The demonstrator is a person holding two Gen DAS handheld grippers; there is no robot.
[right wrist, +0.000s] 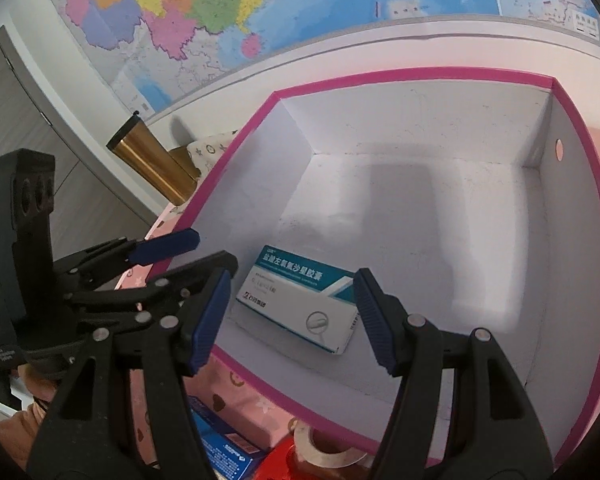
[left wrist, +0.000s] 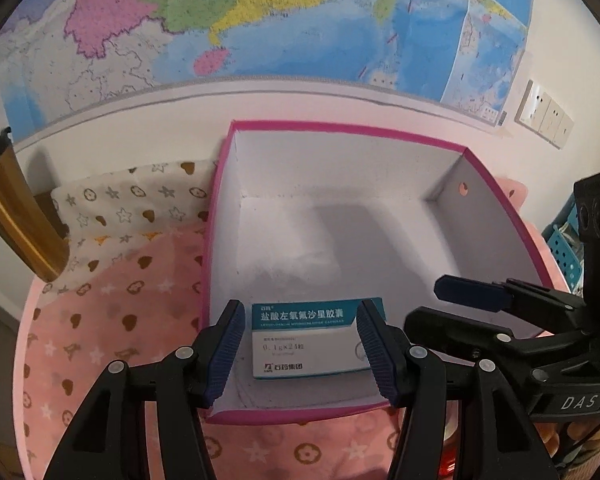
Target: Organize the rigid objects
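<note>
A flat rectangular medicine carton [left wrist: 311, 338], white card with a teal band, is seen lying on the floor of an open cardboard box [left wrist: 495, 200], near its front wall. The box has smooth white inner walls and a magenta rim. The left gripper [left wrist: 304, 350] is held with its ribbed blue jaws apart on either side of the carton; whether they touch it cannot be told. The right gripper [right wrist: 292, 320] is held with jaws apart. A pink patterned cloth [left wrist: 112, 320] covers the surface.
</note>
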